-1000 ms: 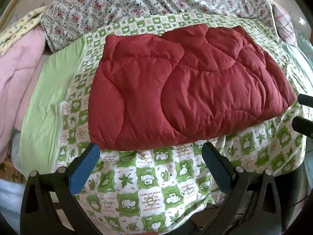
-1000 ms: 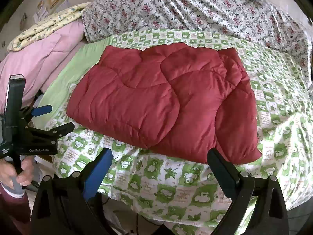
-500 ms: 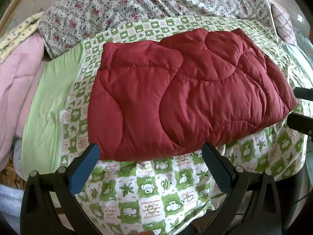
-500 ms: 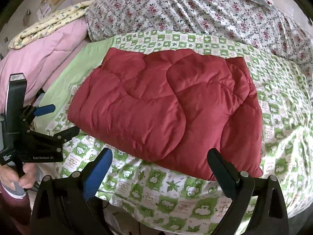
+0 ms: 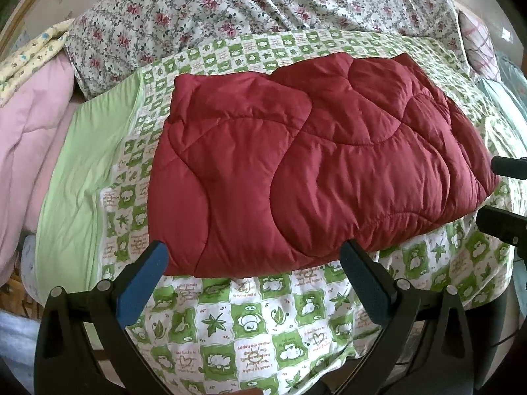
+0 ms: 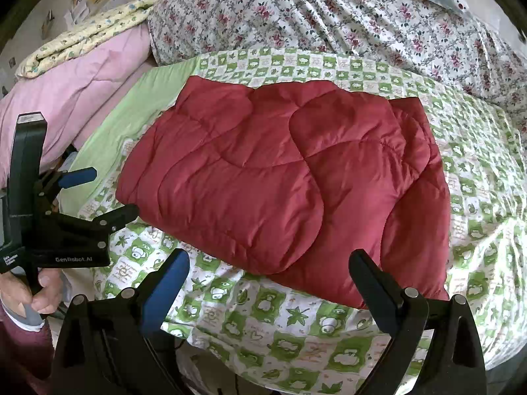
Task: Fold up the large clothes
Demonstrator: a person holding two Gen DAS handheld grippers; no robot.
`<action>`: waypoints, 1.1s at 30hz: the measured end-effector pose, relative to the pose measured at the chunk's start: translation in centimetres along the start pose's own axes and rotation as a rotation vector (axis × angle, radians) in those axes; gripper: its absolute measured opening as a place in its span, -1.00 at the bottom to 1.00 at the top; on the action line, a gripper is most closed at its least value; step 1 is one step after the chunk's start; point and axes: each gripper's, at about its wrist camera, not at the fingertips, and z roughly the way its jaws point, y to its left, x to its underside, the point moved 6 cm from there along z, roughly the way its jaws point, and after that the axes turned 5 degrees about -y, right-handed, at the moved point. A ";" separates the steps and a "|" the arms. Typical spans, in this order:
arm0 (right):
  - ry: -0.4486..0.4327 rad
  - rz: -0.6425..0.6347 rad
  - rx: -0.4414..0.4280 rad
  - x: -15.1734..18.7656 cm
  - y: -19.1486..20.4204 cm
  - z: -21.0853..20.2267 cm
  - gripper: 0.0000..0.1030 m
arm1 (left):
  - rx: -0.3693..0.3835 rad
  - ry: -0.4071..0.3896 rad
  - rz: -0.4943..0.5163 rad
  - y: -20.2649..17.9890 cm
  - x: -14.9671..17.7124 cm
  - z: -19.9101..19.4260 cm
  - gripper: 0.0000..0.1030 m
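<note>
The red quilt (image 5: 316, 177) is lying folded into a thick, puffy rectangle on the green-and-white checked sheet (image 5: 250, 322), near the bed's front edge, and both tongs are hovering just short of it, so the work is sitting between folds, by my reading. The left gripper (image 5: 253, 283) is spreading its jaws wide with nothing between them, facing the near long edge; the right gripper (image 6: 266, 286) is likewise gaping and empty by the quilt's near right corner. The next move is probably calling for each to pinch one end of an edge (through all the padded layers, which look bulky) and carry it across for a further halving. The fabric is looking smooth and slightly glossy, stitched in curving seams that raise soft lobes. A pink duvet (image 6: 75, 98) and a floral cover (image 6: 329, 19) are lying behind.
</note>
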 end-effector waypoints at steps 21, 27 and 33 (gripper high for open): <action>0.011 -0.023 -0.004 -0.1 0.3 0.1 0.91 | -0.005 0.002 0.003 0.2 -0.2 0.1 1.00; 0.011 -0.026 -0.007 -0.1 0.4 0.1 0.91 | -0.007 0.001 0.004 0.2 -0.2 0.1 1.00; 0.011 -0.027 -0.005 -0.2 0.4 0.2 0.91 | -0.017 -0.007 0.010 0.2 -0.4 0.1 1.00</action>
